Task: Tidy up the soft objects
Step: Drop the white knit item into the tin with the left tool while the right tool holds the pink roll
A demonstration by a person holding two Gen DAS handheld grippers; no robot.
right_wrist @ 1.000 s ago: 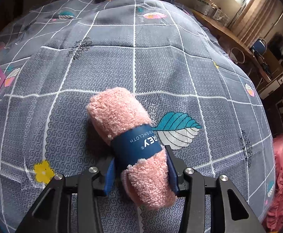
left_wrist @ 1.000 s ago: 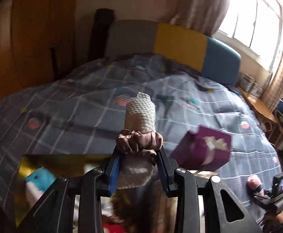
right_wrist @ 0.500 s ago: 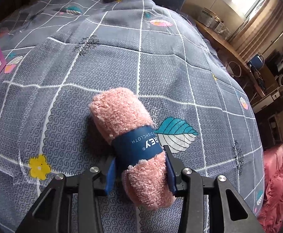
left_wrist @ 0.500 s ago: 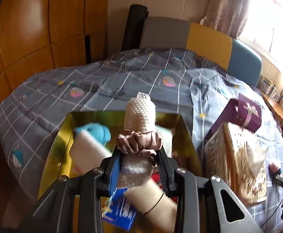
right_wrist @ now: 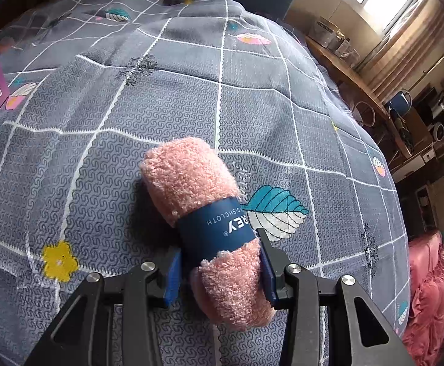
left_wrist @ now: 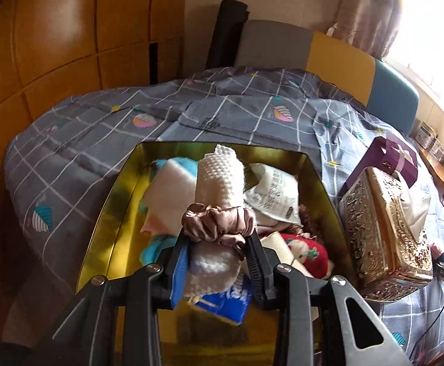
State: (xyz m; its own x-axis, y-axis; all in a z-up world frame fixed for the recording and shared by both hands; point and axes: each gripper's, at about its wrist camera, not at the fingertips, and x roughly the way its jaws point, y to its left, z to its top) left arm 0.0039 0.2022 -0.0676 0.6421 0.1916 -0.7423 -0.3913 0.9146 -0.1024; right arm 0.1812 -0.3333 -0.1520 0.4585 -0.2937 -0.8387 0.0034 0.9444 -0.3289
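Waffle-knit cream roll (left_wrist: pixel 218 177), banded by a brown satin scrunchie (left_wrist: pixel 218 222), is clamped in the left gripper (left_wrist: pixel 218 262) above the gold tray (left_wrist: pixel 115 213) on the grey checked bedspread (left_wrist: pixel 99 134). Inside the tray lie a white pad (left_wrist: pixel 170 192), a teal cloth (left_wrist: pixel 179 163), a printed white pouch (left_wrist: pixel 273 195), a red-and-white plush toy (left_wrist: pixel 307 253) and a blue packet (left_wrist: pixel 225 302). Just right of the tray stands an ornate gold tissue box (left_wrist: pixel 386 235), a purple gift box (left_wrist: pixel 386 158) behind it. Well away from the tray, the right gripper (right_wrist: pixel 218 271) grasps a pink dishcloth roll (right_wrist: pixel 188 180) with a navy paper band (right_wrist: pixel 218 228).
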